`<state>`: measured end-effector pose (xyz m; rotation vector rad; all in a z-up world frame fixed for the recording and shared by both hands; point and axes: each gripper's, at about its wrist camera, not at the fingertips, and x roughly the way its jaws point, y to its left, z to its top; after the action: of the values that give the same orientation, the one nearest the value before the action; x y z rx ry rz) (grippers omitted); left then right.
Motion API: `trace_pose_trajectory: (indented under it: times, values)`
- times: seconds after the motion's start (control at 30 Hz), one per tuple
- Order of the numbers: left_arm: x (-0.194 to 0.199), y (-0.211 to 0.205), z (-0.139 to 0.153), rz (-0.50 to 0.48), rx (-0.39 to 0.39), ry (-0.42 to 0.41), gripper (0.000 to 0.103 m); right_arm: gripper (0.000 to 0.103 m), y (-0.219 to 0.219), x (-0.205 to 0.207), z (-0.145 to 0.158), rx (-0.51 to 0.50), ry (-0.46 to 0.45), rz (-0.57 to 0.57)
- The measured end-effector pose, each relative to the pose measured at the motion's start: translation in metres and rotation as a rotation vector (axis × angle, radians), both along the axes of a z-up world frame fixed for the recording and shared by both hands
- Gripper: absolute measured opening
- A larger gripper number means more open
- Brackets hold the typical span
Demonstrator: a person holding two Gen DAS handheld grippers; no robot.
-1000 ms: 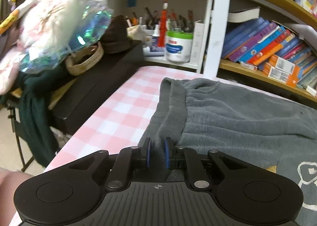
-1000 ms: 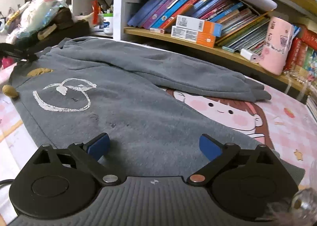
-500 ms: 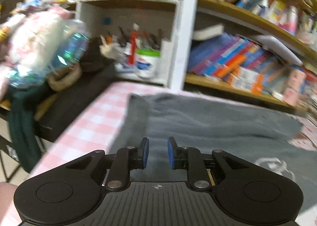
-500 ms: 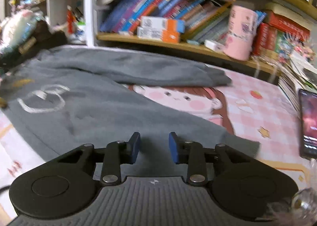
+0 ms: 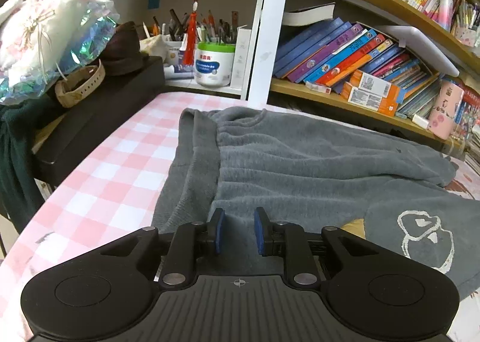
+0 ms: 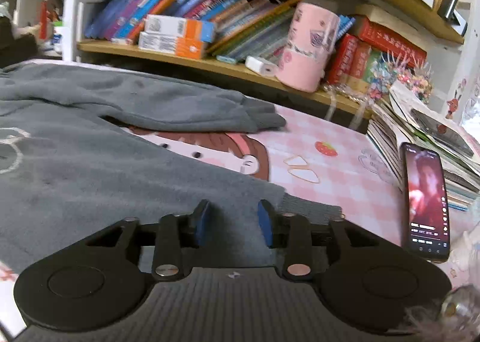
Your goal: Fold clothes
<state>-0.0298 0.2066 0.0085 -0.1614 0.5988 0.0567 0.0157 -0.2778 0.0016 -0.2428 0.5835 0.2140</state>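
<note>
Left wrist view: grey fleece trousers lie spread on the pink-and-white checked tablecloth, gathered elastic waistband toward the table's left edge, legs running right. They lie open and flat, not in a compact fold; I judge the flat spread suits taking an edge at each end. A white outline print faces up on the near leg.

My left gripper hovers just past the waistband, blue pads parted by a narrow gap. Nothing sits between them; whether the tips touch the fleece below, I cannot tell.

Right wrist view: the 2 legs diverge, far leg's ribbed cuff resting on the cloth's cartoon-face print, near leg's cuff just beside my right gripper. Its pads stand moderately apart, empty, over the near leg's lower end.

A black smartphone with a lit screen lies to the right, near that cuff, worth avoiding when cloth swings over.
</note>
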Motion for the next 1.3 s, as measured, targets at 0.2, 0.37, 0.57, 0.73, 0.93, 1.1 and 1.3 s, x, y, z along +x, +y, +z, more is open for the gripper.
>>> trace_pose_trajectory:
  times: [0.2,0.37,0.57,0.73,0.93,1.1,1.3]
  values:
    - [0.001,0.001,-0.002,0.0,0.003,0.002,0.023,0.045,0.008,-0.019,0.006,0.077,0.014,0.067]
    - [0.007,0.008,-0.004,0.006,-0.015,0.016,0.022,0.045,0.017,-0.025,0.004,0.077,0.033,0.103]
    - [0.018,0.017,-0.006,0.051,-0.028,0.016,0.017,0.052,0.015,-0.026,-0.002,0.095,0.049,0.106]
    - [0.017,0.005,-0.007,0.041,0.025,0.019,0.018,0.053,0.004,-0.023,-0.004,0.09,0.036,0.045]
    - [0.015,0.005,-0.007,0.04,0.017,0.016,0.018,0.036,-0.008,-0.019,-0.006,0.057,0.011,-0.051]
    - [0.011,0.003,-0.002,0.042,0.013,-0.005,0.022,0.041,-0.002,-0.024,-0.001,0.105,0.015,0.012]
    - [-0.007,-0.001,0.01,0.034,0.048,-0.052,0.044,0.047,0.021,-0.033,0.005,0.139,0.017,0.109]
